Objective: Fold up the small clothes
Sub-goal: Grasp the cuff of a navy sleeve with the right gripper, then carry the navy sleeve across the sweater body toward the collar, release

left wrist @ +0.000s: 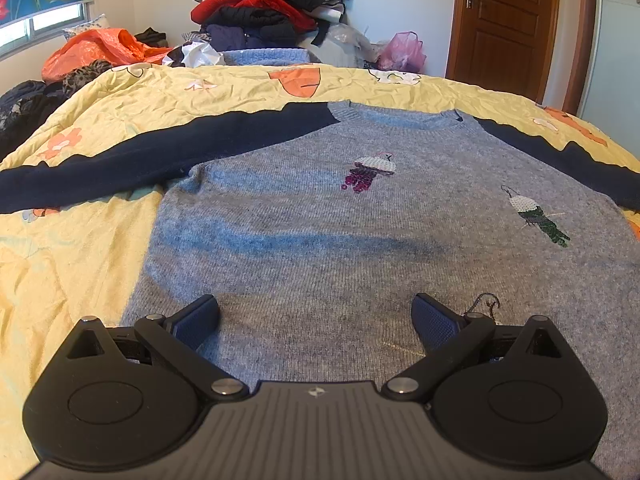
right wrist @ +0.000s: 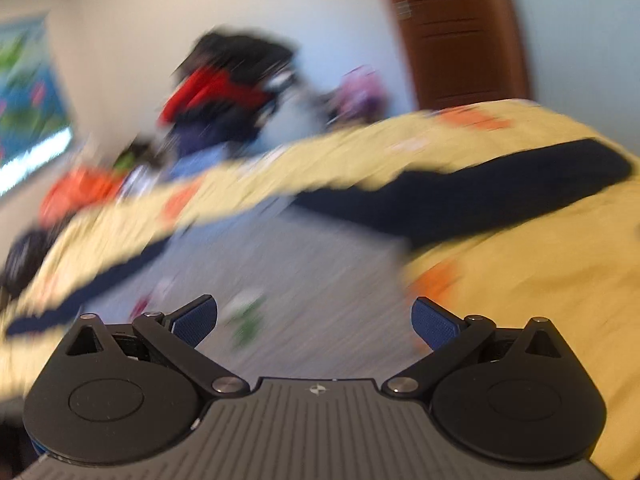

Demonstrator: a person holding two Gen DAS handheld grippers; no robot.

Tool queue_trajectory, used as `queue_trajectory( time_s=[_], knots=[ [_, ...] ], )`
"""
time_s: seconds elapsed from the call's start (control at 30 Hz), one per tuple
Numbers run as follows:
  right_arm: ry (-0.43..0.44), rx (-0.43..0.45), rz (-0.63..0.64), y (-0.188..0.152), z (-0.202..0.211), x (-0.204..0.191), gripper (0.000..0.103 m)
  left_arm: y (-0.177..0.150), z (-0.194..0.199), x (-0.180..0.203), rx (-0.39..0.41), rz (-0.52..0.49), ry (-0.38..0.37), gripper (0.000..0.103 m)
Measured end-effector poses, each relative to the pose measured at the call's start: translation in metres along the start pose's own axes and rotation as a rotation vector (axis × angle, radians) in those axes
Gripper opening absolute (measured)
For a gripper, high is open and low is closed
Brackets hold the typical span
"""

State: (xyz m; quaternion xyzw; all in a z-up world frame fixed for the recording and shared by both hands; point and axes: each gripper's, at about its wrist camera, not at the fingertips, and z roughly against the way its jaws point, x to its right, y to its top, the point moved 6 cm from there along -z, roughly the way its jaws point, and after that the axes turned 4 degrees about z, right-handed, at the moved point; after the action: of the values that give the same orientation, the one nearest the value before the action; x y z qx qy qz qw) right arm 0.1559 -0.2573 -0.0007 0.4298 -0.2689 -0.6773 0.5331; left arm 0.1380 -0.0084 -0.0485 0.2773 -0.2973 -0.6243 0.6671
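Your sweater (left wrist: pixel 320 220) lay flat on the bed (left wrist: pixel 100 92), sleeves out, and both the left gripper (left wrist: pixel 316 320) and right gripper (right wrist: pixel 314 322) had jaws wide apart, empty. Right view was blurry, so a rushed grab could've bunched the knit or snagged those sequins (left wrist: pixel 370 172).

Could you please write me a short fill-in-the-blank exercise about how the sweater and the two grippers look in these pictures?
1. The grey sweater lies spread flat on a quilt whose main colour is ____.
2. The sweater's sleeves are dark ____.
3. The left gripper and the right gripper both have their jaws ____, holding nothing.
4. The ____ wrist view is smeared by motion blur.

Missing words: yellow; navy; open; right
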Motion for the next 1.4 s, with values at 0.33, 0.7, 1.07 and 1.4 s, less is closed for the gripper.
queue_trajectory(
  time_s=[0.33,0.7,1.07,1.4],
  knots=[
    [-0.151,0.195,-0.768,0.078,-0.016,0.268,0.076,0.0,0.0,0.001,0.001,0.004,-0.005,0.103],
    [-0.293,0.234,-0.702,0.067,-0.055,0.301,0.056,0.001,-0.001,0.002,0.002,0.009,-0.008,0.103],
    [-0.125,0.281,-0.32,0.119,-0.046,0.154,0.014,0.003,0.0,-0.005,0.015,0.048,-0.043,0.103],
    [0.239,-0.023,0.039,0.025,-0.146,-0.121,0.013,0.003,0.003,-0.011,0.024,0.073,-0.074,0.103]
  ],
)
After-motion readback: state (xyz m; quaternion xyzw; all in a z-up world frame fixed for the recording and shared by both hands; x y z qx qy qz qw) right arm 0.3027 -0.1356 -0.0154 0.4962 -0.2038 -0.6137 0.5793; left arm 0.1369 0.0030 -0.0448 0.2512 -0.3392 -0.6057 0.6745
